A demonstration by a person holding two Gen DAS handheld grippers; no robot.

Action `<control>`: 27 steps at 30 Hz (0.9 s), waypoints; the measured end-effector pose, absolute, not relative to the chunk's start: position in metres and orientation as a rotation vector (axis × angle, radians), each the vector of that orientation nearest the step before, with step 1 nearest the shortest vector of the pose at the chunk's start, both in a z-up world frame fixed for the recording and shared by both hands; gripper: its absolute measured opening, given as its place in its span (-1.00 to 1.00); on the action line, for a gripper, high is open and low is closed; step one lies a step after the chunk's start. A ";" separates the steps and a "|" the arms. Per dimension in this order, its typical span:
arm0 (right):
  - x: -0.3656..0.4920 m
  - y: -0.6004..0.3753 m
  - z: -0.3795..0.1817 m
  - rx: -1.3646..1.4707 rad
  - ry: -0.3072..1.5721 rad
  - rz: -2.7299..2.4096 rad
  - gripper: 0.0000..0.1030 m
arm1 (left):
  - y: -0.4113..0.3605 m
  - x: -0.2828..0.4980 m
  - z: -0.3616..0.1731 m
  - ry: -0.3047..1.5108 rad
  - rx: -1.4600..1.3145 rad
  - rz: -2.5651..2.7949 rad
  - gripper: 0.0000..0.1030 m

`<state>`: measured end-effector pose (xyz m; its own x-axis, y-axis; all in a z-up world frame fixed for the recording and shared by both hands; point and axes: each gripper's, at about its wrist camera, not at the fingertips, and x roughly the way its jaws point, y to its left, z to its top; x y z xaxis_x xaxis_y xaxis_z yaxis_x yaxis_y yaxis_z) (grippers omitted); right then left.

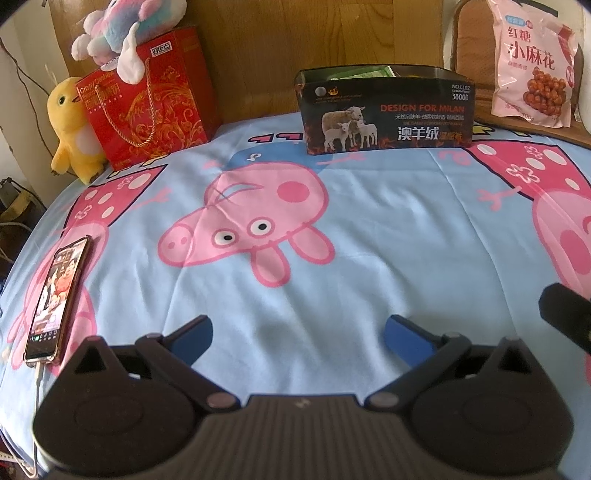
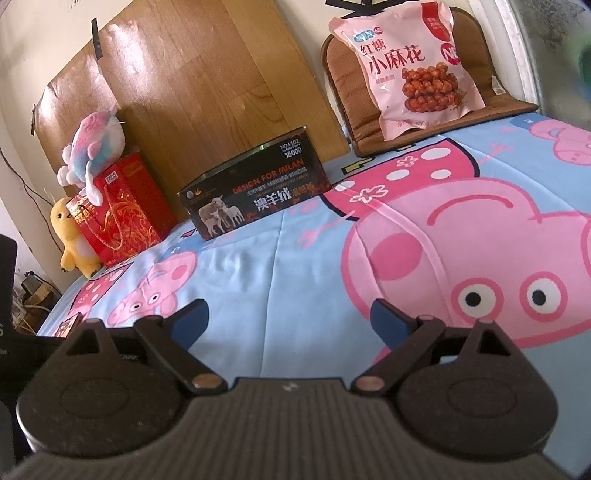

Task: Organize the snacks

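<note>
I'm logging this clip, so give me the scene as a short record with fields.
surface: bedsheet with cartoon pig print
snack bag: pink, leaning on a brown cushion, far right
black box: open top, far centre, something green inside
red bag: far left, plush toy on top, yellow plush beside
phone: near left, screen lit
left gripper: open, empty
right gripper: open, empty

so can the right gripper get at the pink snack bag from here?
Probably yes: right gripper is open and empty, and only bare bedsheet lies between it and the pink snack bag propped against the brown cushion.
</note>
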<state>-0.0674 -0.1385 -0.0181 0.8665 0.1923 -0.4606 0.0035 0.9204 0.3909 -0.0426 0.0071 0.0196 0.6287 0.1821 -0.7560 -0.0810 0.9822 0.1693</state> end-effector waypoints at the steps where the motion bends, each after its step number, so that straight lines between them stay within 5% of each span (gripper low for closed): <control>1: -0.067 -0.138 -0.018 0.394 0.516 0.101 0.87 | 0.007 -0.043 0.020 0.879 0.123 0.151 0.99; 27: -0.068 -0.138 -0.020 0.393 0.519 0.104 0.87 | 0.007 -0.043 0.018 0.884 0.123 0.157 0.99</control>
<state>-0.0679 -0.1385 -0.0205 0.8646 0.1954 -0.4628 0.0015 0.9203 0.3912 -0.0428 0.0072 0.0178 0.6238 0.1874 -0.7588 -0.0861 0.9814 0.1716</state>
